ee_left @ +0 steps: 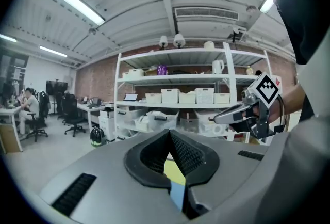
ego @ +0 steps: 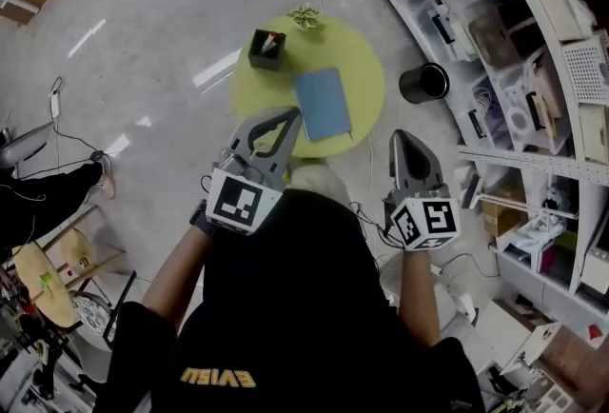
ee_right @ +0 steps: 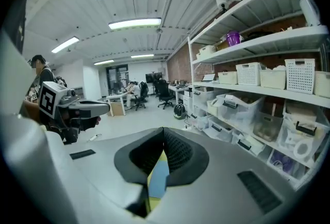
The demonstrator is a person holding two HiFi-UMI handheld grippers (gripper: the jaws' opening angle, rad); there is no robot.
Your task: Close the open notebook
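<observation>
A blue notebook (ego: 322,104) lies closed and flat on the round yellow-green table (ego: 366,68). Both grippers are held up in the air on my side of the table, clear of it. The left gripper (ego: 290,113) is shut with nothing in it, its tip over the table's near edge just left of the notebook. To the right of the table the right gripper (ego: 404,135) is also shut and empty. In the left gripper view a sliver of the notebook (ee_left: 178,194) shows below the closed jaws. The right gripper view shows the same blue cover (ee_right: 159,179) beneath its closed jaws.
A black pen box (ego: 267,49) and a small green plant (ego: 305,16) stand on the table's far side. A black cylindrical bin (ego: 423,83) is on the floor to the right, beside white shelving (ego: 533,68) with crates. A seated person's leg (ego: 57,187) shows at the left.
</observation>
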